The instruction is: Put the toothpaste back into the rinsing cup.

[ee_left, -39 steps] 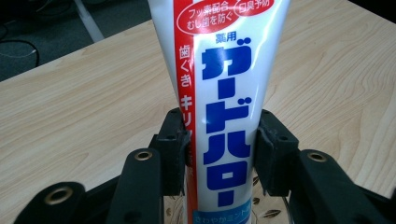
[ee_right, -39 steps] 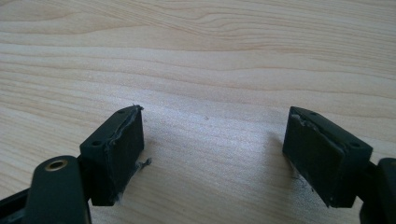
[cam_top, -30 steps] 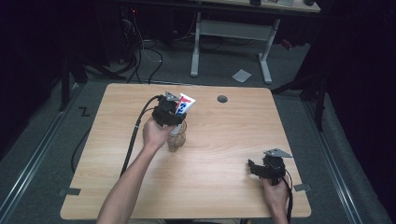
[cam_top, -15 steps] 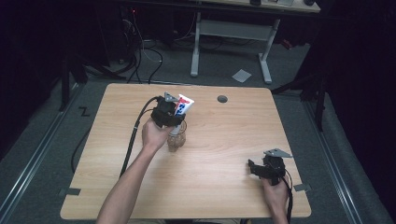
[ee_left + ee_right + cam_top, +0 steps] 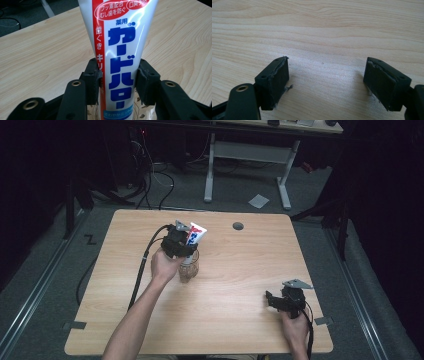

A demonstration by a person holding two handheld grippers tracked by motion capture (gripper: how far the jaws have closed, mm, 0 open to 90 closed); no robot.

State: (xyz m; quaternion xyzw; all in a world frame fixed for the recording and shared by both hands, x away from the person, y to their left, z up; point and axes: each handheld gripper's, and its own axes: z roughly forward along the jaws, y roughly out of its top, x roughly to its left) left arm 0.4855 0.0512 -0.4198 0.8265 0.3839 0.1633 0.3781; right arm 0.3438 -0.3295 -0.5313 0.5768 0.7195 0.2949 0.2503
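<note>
Both grippers are over a light wooden table [image 5: 235, 270]. At the left of the high view, the left gripper [image 5: 179, 243] is clamped on a toothpaste tube [image 5: 193, 238], white with a red stripe and blue lettering. The left gripper view shows its two black jaws pressed against the tube's sides partway up, with the tube [image 5: 120, 55] standing nearly upright between them and its wide crimped end pointing up. The tube's lower end sits inside a clear glass [image 5: 189, 268] that stands on the table left of centre; part of the glass's patterned rim [image 5: 140, 110] shows just below the jaws. The person's left hand [image 5: 165, 265] holds this gripper from behind, its cable trailing off the near left side of the table. The right gripper [image 5: 282, 301] rests low near the table's near right corner, well apart from the glass, jaws spread wide with nothing between them; the right gripper view shows bare wood [image 5: 324, 45] between its worn pads [image 5: 278, 80]. A small dark round cap [image 5: 238, 226] sits in the tabletop near the far edge.
</note>
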